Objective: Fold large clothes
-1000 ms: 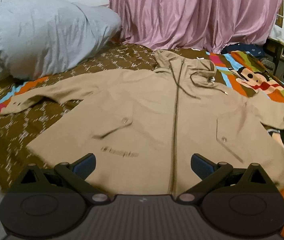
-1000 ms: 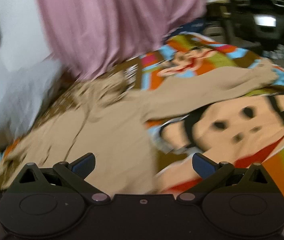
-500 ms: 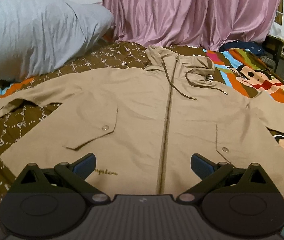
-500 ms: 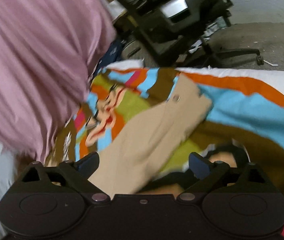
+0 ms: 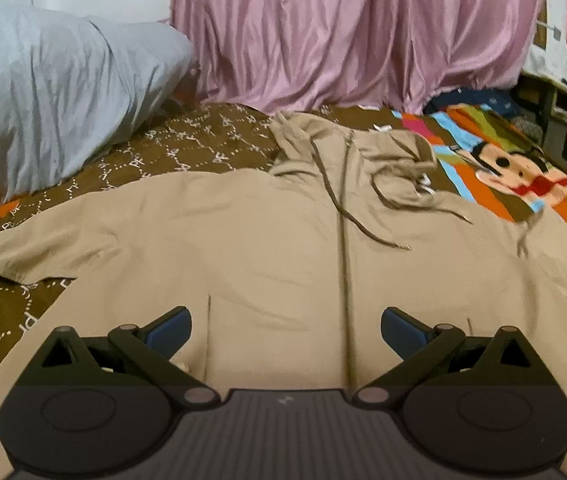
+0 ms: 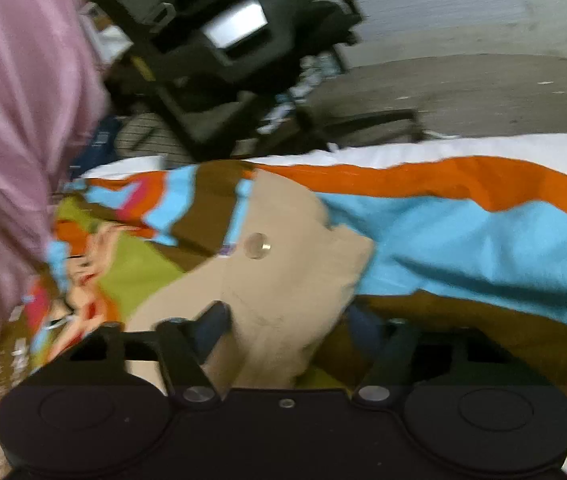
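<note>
Left wrist view has the tan hooded jacket (image 5: 283, 248) spread flat, front up, on the bedspread (image 5: 187, 148), which is brown with a white dotted lattice on this side and bright cartoon blocks of orange, blue and green on the other. Soft matte cloth, zip straight down the middle, dark drawstrings trailing off a crumpled hood. A puffy grey pillow (image 5: 55, 92) sits top left, shiny pink curtain (image 5: 347, 32) in deep folds behind. No containers anywhere. The left gripper (image 5: 286, 334) hangs over the lower front of the jacket, blue-padded jaws wide apart, nothing between them. Compared with a second ago this view sits closer in, and the pocket flaps have dropped out of sight.

Right wrist view is blurry: the right gripper (image 6: 283, 332) has its jaws around the sleeve cuff (image 6: 295, 264), the one with a round metal snap (image 6: 256, 245). They've just been closing in on it, but I can't tell if the pads are actually pinching yet.
</note>
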Motion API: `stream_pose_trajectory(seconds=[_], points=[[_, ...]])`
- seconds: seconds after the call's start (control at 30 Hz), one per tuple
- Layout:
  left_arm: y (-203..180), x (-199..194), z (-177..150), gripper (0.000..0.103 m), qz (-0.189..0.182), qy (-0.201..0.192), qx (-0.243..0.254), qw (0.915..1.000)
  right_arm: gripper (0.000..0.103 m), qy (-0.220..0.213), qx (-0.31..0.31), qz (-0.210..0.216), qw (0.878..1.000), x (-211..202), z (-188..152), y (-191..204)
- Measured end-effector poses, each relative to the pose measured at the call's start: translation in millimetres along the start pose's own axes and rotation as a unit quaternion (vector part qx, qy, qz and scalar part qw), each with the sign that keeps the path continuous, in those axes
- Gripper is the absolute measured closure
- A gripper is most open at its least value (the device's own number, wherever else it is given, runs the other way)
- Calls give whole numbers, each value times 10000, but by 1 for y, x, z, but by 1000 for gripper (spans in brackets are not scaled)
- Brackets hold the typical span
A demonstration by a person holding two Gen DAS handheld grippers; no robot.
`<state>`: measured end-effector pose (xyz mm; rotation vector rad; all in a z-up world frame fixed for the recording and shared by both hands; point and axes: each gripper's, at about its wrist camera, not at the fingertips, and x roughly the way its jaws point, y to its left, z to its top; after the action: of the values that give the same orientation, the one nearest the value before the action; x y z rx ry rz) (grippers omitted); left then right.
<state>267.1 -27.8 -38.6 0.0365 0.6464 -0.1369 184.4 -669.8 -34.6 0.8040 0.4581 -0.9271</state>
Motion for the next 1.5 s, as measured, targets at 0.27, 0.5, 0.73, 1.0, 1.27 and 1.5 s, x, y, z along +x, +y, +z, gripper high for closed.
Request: stream_pose_trajectory(seconds=[0.27,0.5,0.73,1.0,1.27,1.5], points=[[48,8,-9,0,367,-172,-599,9974,73,-652,-499,-477,9955,-7,-16,27],[80,-19,18,0,711,-586,-821,9924,76,-1736,-2204,-246,9595,-82,-28,105],[111,-45,31,0,862,-901,-1020,9869,77,-2447,-3849,1190,8820,-185,-96,229],[165,-40,43,0,1280,-946,-1666,9731,78,-1975,-4914,2878,7979,-244,-268,333],[195,-37,49,0,1364,-1014,-1825,9684,77,-1174,-6194,3157,7092,-234,-460,362],[181,-24,49,0,640,-813,-1634,9811,23,205,-6293,3513,6929,-227,-473,323]])
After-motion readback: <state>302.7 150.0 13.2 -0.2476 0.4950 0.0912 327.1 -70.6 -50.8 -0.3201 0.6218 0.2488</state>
